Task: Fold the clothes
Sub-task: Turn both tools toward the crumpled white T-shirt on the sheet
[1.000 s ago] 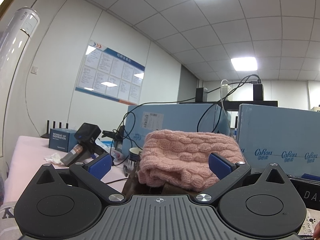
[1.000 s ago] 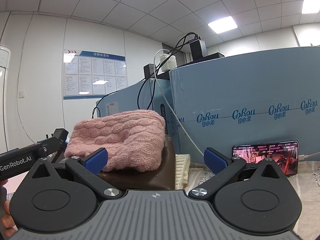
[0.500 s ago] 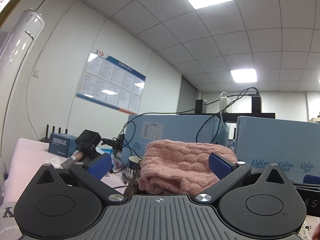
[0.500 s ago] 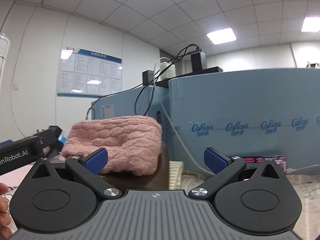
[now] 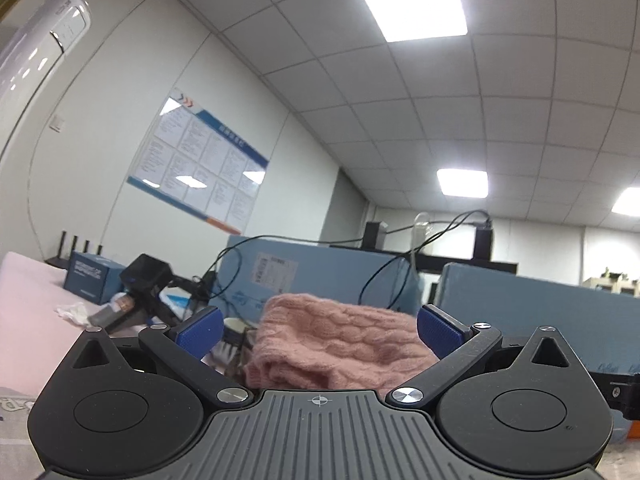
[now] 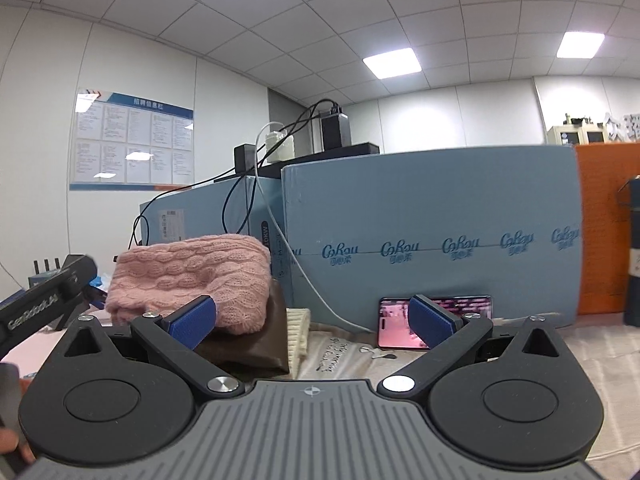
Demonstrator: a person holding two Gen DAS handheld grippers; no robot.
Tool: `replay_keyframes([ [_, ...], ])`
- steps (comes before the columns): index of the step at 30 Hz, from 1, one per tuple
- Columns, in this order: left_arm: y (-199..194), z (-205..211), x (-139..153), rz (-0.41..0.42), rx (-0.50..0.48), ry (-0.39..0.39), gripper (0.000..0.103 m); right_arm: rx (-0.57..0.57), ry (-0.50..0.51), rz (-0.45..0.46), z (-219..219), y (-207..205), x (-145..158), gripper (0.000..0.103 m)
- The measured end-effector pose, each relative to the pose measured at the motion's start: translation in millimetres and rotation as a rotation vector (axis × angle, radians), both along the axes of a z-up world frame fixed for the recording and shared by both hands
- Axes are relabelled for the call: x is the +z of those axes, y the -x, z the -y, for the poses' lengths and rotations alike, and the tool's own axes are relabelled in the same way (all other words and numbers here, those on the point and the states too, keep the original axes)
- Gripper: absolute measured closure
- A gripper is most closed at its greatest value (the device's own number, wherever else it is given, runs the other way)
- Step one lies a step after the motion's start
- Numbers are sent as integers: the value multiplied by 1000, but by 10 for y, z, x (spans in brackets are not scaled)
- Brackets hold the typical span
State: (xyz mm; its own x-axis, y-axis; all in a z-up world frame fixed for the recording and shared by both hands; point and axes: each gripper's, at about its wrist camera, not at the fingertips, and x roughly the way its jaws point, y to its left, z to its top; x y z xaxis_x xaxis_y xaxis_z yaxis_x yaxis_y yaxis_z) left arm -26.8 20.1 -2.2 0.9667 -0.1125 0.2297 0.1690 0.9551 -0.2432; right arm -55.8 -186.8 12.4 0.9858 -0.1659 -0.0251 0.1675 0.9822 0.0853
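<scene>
"CoRou" lettering (image 6: 400, 249) across blue panel (image 6: 432, 216).

Bright, even office lighting; strong fisheye distortion in both wrist views.
Light is cast by recessed ceiling panels (image 5: 410, 2) (image 6: 391, 62), which are blown out to white. Glare is reflected on the wall poster (image 5: 198, 166). Straight lines are bowed near the edges, corners are vignetted, and the left view is slightly softened by blur.

Landmark: blue foam board (image 6: 432, 240), printed logos. Phone (image 6: 436, 322) is leaned against its base, screen lit. White cable (image 6: 280, 220) is run down its left edge. Notice board (image 6: 132, 140) is mounted left, on wall
</scene>
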Motion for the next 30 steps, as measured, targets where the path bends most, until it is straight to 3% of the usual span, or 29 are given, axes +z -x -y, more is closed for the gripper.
replay_keyframes([
  [5,160,61,52,79,-41,-34,0,-22,-6,10,13,266,61,0],
  [12,279,268,200,56,-237,-68,0,-79,-6,42,192,704,119,0],
  [21,363,970,250,31,-591,-259,0,-229,28,18,697,1297,106,0],
  [25,353,1371,256,-9,-773,-333,0,-354,27,-33,1058,1574,62,0],
  [30,325,1917,257,-63,-965,-371,0,-554,29,-115,1552,1974,-26,0],
])
